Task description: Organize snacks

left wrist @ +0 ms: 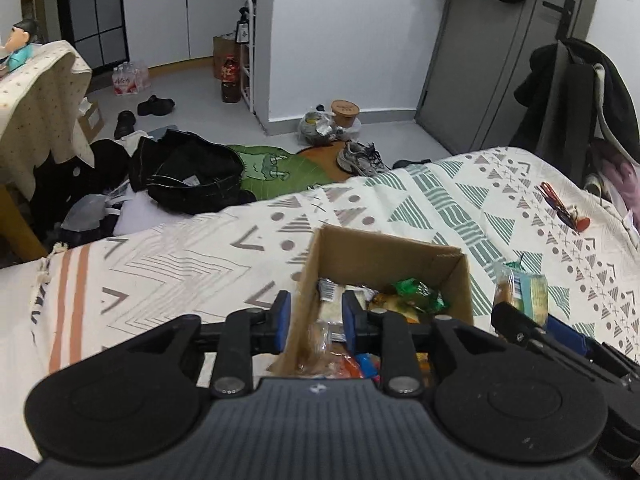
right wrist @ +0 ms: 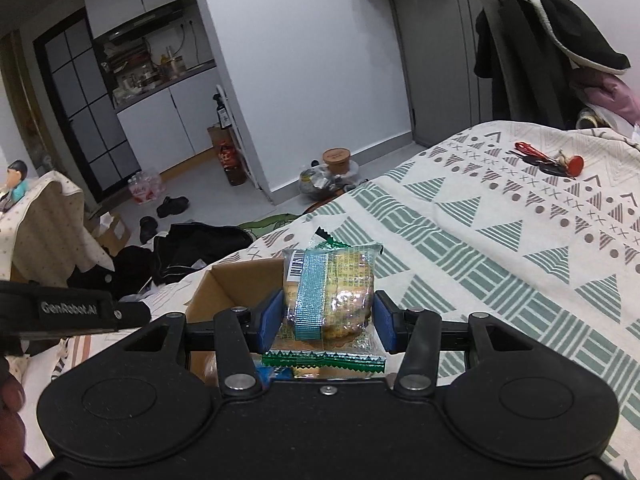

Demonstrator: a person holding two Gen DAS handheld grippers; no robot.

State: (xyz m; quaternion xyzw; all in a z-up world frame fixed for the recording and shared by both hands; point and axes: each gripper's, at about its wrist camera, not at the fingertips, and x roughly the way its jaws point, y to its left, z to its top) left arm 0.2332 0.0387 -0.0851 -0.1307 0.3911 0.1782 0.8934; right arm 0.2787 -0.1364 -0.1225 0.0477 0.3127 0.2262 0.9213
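We find a wrapped pastry packet (right wrist: 328, 296), its long axis upright, clamped between the blue pads of the right claw (right wrist: 328, 320). It hangs above the bedspread (right wrist: 480, 248), just right of the open cardboard box (left wrist: 384, 252), which lies to the claw's left. The box already holds mixed snack wrappers (left wrist: 412, 296). The left claw (left wrist: 316, 316) straddles the box's near-left wall, one pad outside, one inside; we cannot tell whether it pinches the wall. In our judgement, the right hand is nearer for the drop. Keys (right wrist: 548, 160) lie well apart.

Patterned bedspread (left wrist: 400, 200), red keys (right wrist: 548, 162) (far end), sneaker (left wrist: 360, 158) nr door (left wrist: 500, 48)
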